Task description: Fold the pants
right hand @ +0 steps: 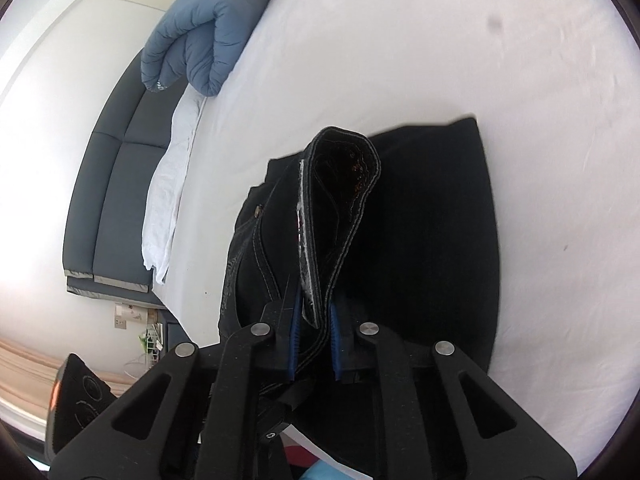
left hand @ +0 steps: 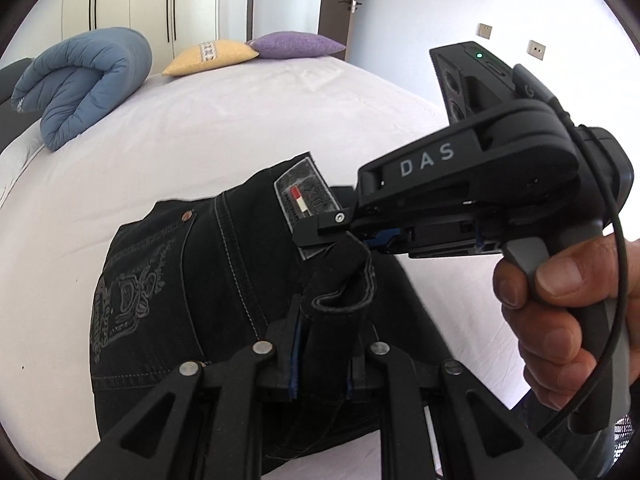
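pants (left hand: 208,264) are lying on the bed (left hand: 240,128), near its front edge, well apart from the rolled blue duvet (left hand: 80,80) and the yellow pillow (left hand: 212,56) and purple pillow (left hand: 296,44) at the far side of the bed. black denim, pale contrast stitching, embroidered back pocket, copper rivet, woven label patch (left hand: 306,200) at the waistband.

left gripper (left hand: 320,360) is pinching a doubled hem of the denim – jaws pressed onto the fabric, blue pads showing either side. right gripper (right hand: 314,344) is clamping a thick stack: hem plus the label edge of the waistband, jaws pressed onto it too. in the left wrist view the right gripper is sitting just above the label, the person's hand (left hand: 560,304) wrapped round its grip.

handling, as a judgement: denim looks heavy and fairly stiff, so it should be holding a crease and not slumping, but the doubled hems and waistband are bulky and may spring open. not slippery, not fragile. best hold is on stitched edges – hem, waistband – where layers are locked together; single-layer panel would likely let lower layers slide.

bed sheet is looking smooth, white, lightly wrinkled, soft underneath, so pressing a fold flat will probably be giving a bit. grey padded headboard (right hand: 116,168) is running beside the bed past the duvet.
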